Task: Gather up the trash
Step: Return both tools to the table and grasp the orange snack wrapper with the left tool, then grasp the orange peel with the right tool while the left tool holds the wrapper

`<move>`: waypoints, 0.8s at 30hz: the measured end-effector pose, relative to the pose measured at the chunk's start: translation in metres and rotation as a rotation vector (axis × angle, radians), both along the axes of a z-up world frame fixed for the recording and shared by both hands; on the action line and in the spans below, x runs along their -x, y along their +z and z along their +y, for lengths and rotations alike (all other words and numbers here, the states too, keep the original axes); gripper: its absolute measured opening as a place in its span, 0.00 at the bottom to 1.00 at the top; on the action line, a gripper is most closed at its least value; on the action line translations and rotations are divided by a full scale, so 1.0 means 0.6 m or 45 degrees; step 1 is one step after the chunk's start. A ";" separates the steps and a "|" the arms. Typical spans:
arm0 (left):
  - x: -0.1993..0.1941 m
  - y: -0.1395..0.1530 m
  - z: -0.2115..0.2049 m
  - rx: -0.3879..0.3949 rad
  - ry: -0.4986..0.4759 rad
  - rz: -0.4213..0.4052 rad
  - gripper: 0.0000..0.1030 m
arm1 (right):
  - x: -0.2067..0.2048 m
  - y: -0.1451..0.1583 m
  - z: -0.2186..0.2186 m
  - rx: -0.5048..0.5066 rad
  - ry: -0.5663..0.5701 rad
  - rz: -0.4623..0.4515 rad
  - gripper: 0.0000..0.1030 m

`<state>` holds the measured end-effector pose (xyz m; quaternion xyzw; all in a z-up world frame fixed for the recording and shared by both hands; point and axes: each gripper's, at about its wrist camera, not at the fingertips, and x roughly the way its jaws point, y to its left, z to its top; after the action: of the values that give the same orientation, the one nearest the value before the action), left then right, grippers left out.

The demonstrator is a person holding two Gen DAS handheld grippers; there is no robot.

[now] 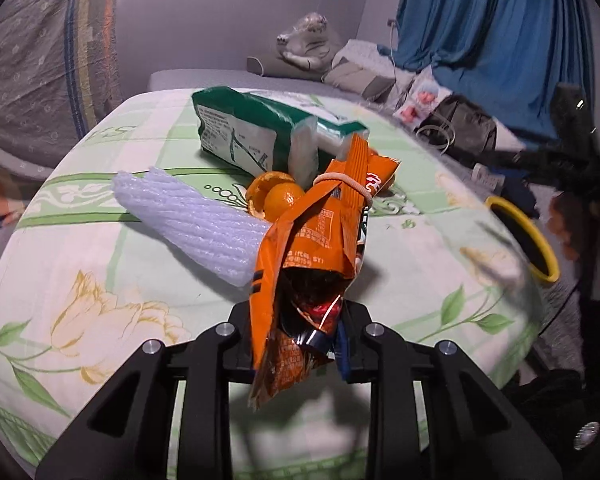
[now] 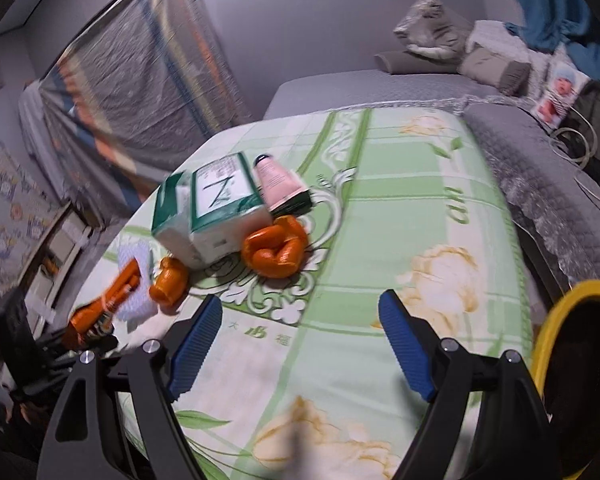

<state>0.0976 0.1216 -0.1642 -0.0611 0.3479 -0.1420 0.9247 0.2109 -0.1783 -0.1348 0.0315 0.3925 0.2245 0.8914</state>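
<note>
A: Green floral cloth covers the desk [image 2: 400, 208], with a grey bed behind it and a blue curtain [image 1: 480, 20] at the back. What is hard to read?

B: From the right wrist view the left side is blurred, so the orange snack bag [image 2: 100, 308] there is only a smear. Seen from the left wrist, the black shape at the right edge is too blurred to name, and the bin's yellow rim [image 1: 540, 248] is cut off.

A: Open room?

B: Bare cloth lies between the clutter and the desk's right edge; the yellow-rimmed bin [image 2: 548, 336] stands just beside that edge.

A: And the trash?

B: The left gripper [image 1: 300, 340] is clamped on the snack bag [image 1: 312, 240], crumpled and bound by a rubber band [image 1: 352, 184]; its lower end sits between the fingers. 1 white foam net [image 1: 196, 220] touches it. Orange peel [image 2: 276, 252] lies beside a green tissue pack [image 2: 216, 208], with a pink tube [image 2: 278, 182] behind.

A: Right gripper [image 2: 300, 344]?

B: Spread wide, blue pads [image 2: 408, 348] bare, nothing between them.
</note>
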 end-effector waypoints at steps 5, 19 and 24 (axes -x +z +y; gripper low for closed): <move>0.012 0.006 0.032 0.087 0.062 -0.005 0.25 | -0.030 -0.029 0.089 0.172 0.094 -0.039 0.75; 0.007 0.006 0.050 0.131 0.075 -0.015 0.26 | -0.124 -0.105 0.186 0.422 0.177 0.007 0.52; 0.006 0.004 0.051 0.127 0.083 -0.013 0.26 | -0.143 -0.117 0.197 0.463 0.158 -0.012 0.50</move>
<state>0.0943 0.1524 -0.1615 -0.1178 0.3334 -0.1292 0.9264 0.2967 -0.0600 -0.2051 -0.1554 0.4236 0.2045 0.8687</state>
